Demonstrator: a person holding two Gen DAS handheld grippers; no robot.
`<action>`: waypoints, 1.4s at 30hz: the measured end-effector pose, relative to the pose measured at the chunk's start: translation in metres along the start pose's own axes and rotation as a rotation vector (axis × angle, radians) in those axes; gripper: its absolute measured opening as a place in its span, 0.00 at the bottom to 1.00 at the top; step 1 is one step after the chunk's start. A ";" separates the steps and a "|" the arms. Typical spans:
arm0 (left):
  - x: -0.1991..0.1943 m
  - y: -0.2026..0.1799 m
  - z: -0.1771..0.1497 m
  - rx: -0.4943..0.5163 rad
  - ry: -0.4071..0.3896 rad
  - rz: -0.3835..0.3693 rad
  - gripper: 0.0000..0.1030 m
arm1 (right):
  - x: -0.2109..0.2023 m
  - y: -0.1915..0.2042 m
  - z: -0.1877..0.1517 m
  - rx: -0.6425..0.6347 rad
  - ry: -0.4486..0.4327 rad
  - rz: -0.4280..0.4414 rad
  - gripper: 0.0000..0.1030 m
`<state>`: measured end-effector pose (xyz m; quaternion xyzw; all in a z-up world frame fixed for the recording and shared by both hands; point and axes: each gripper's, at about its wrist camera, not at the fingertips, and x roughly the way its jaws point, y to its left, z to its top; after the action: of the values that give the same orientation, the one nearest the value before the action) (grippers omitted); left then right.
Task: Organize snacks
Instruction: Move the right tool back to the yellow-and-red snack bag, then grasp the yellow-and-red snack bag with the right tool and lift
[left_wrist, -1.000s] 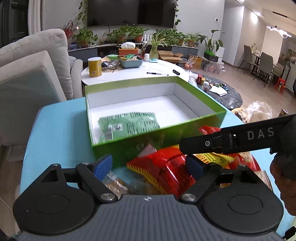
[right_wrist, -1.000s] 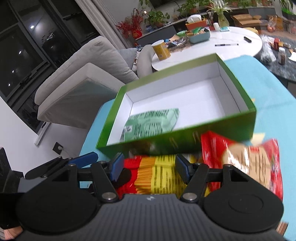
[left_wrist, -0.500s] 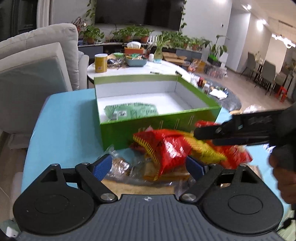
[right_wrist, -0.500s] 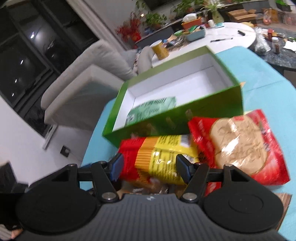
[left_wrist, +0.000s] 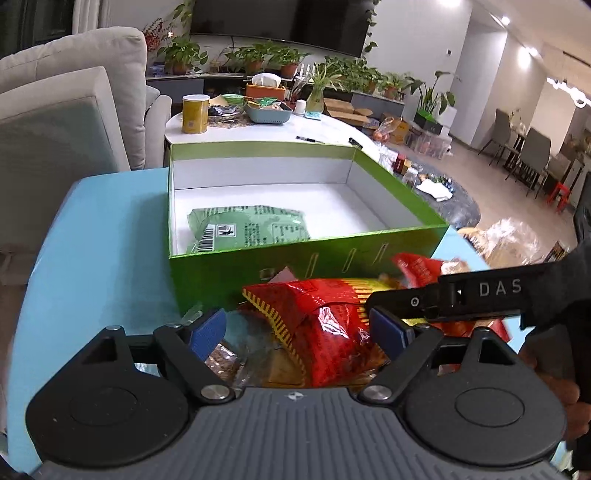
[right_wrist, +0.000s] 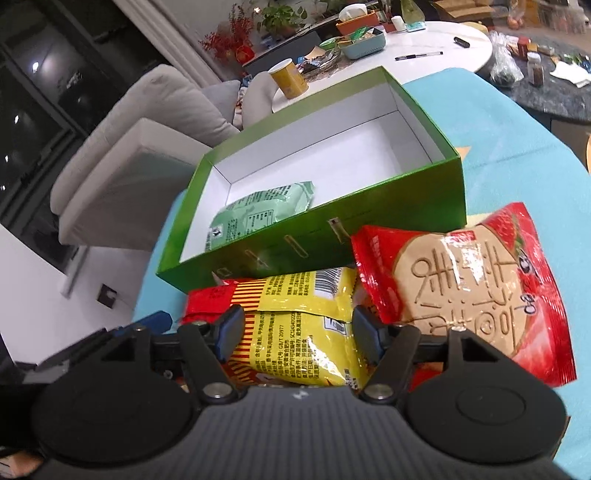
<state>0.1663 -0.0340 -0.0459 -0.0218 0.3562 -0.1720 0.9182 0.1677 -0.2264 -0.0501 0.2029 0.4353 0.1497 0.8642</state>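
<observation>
Right tongs (right_wrist: 295, 332) straddling yellow-red snack bag (right_wrist: 299, 332), spread, not clamped. Left tongs (left_wrist: 299, 332) spread, idle above pile at desk near edge. Clench mid-bag, lift over green box (right_wrist: 369, 229) wall, drop beside green packet (right_wrist: 258, 218).

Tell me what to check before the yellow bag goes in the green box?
1. Right gripper around yellow bag: ok, fingers on both sides.
2. Grip firm: cannot tell.
3. Box open: ok.
4. Room inside: ok, only a green bag at one end.
5. Left gripper out of the way: not ok, it is open over the same pile.
6. Red bag free of the yellow one: cannot tell, they touch.
</observation>
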 end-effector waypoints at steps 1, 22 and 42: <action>0.002 0.001 -0.002 0.010 0.009 0.017 0.82 | 0.003 0.000 -0.001 -0.008 0.004 -0.006 0.61; 0.010 0.007 0.001 -0.056 0.068 -0.055 0.83 | 0.014 -0.004 0.018 -0.018 0.073 0.038 0.71; -0.060 -0.017 0.004 0.045 -0.083 -0.106 0.64 | -0.055 0.031 -0.006 -0.132 -0.091 0.115 0.49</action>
<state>0.1227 -0.0300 -0.0019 -0.0270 0.3121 -0.2273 0.9221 0.1287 -0.2221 -0.0007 0.1768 0.3722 0.2180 0.8847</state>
